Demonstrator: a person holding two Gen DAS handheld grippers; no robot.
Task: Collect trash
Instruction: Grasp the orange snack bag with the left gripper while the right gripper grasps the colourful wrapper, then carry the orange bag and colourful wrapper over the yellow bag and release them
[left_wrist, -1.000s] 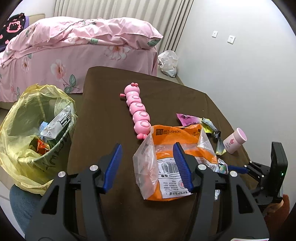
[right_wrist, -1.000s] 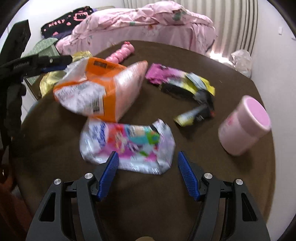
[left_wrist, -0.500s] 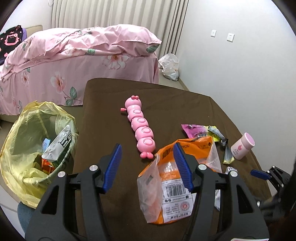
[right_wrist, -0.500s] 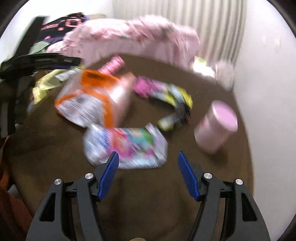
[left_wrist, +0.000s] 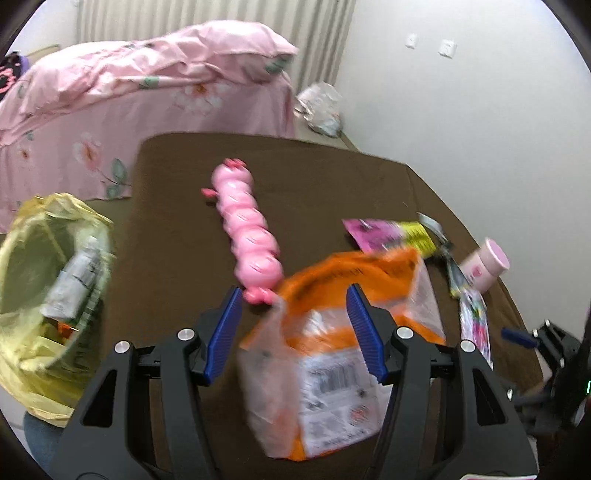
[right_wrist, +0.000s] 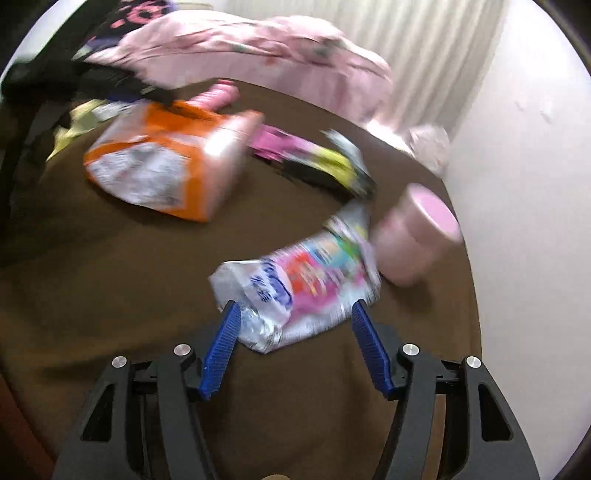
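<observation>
Table cover: plain brown. Large bag: orange, white label panel. Toy caterpillar: pink. Bin liner: yellow. Bedding: pink, floral. Small wrapper: white, multicoloured print.

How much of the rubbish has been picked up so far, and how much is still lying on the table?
Some wrappers already sit in the yellow bag. Nothing is gripped yet: the left gripper is open at the orange bag, and the right gripper has its jaws closing around the colourful wrapper, pads not yet pressing. Those two and the pink and yellow wrappers are left. The pink toy and pink cup may not be trash.
</observation>
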